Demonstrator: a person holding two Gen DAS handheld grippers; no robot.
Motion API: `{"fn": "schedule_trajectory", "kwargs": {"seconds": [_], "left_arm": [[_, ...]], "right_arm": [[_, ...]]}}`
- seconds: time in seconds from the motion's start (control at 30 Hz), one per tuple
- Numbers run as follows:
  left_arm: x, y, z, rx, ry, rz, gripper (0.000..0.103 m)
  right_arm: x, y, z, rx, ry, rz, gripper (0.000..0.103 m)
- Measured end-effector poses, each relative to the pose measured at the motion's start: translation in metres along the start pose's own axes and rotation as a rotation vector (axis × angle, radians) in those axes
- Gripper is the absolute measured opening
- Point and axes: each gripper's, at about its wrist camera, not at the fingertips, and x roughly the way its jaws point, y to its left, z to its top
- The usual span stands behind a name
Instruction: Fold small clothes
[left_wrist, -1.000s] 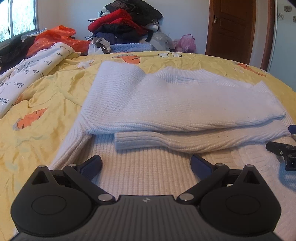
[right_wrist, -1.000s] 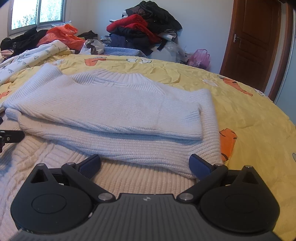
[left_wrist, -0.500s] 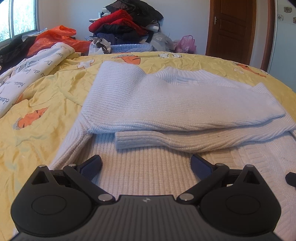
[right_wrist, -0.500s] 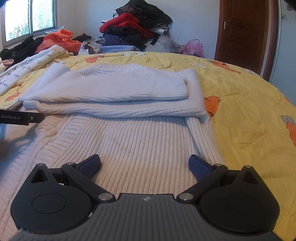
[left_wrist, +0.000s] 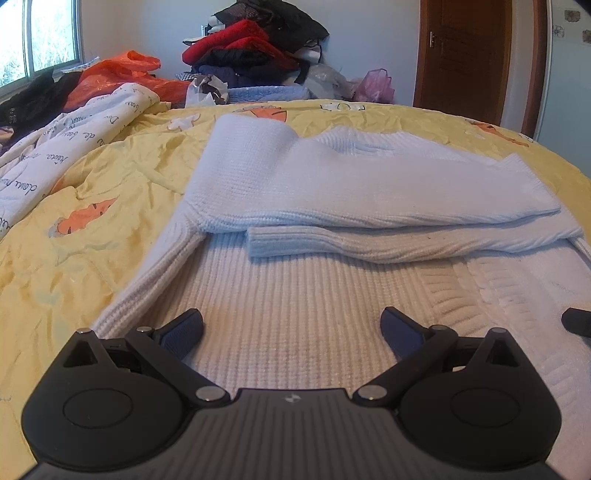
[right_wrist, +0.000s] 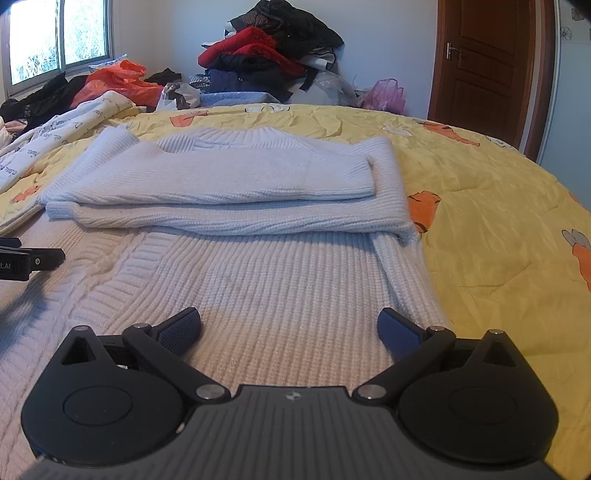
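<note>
Left wrist view: showed white ribbed knit sweater (left_wrist: 332, 258) spread flat on yellow cartoon-print bedspread (left_wrist: 92, 221), both sleeves folded across upper body of sweater, one stacked over the other. Left gripper (left_wrist: 291, 326) hovered low above hem end of sweater, fingers (left_wrist: 183, 328) spread wide apart, holding nothing. Black tip of right gripper (left_wrist: 576, 321) poked in at far right edge, above sweater.

Right wrist view: caught same sweater (right_wrist: 258, 240) from its other side, folded sleeves lying beyond bare ribbed body panel. Right gripper (right_wrist: 290, 325) hung just above hem end of sweater near its right edge, fingers (right_wrist: 397, 330) likewise wide apart and empty. Left gripper (right_wrist: 29, 260) seen at left edge, above sweater, well apart from right gripper.

Beyond sweater, at far side of bed: heap of red, black and dark-blue clothes (right_wrist: 269, 55) against wall. Left of sweater: white blanket with printed script (left_wrist: 55, 147) and orange plastic bag (left_wrist: 122, 74) under window (right_wrist: 59, 37). Right of sweater, past bed: brown wooden door (right_wrist: 484, 66); pink plastic bag (right_wrist: 384, 92) beside it.
</note>
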Motion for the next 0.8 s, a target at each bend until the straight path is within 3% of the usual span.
{"fn": "schedule_trajectory", "kwargs": {"seconds": [0.5, 0.8], "left_arm": [[-0.003, -0.003, -0.001, -0.002, 0.008, 0.01, 0.103], [-0.024, 0.002, -0.023, 0.0, -0.01, -0.001, 0.103]], "right_arm": [[-0.018, 0.004, -0.016, -0.003, -0.003, -0.01, 0.103], [-0.019, 0.002, -0.015, 0.003, -0.002, -0.004, 0.102]]}}
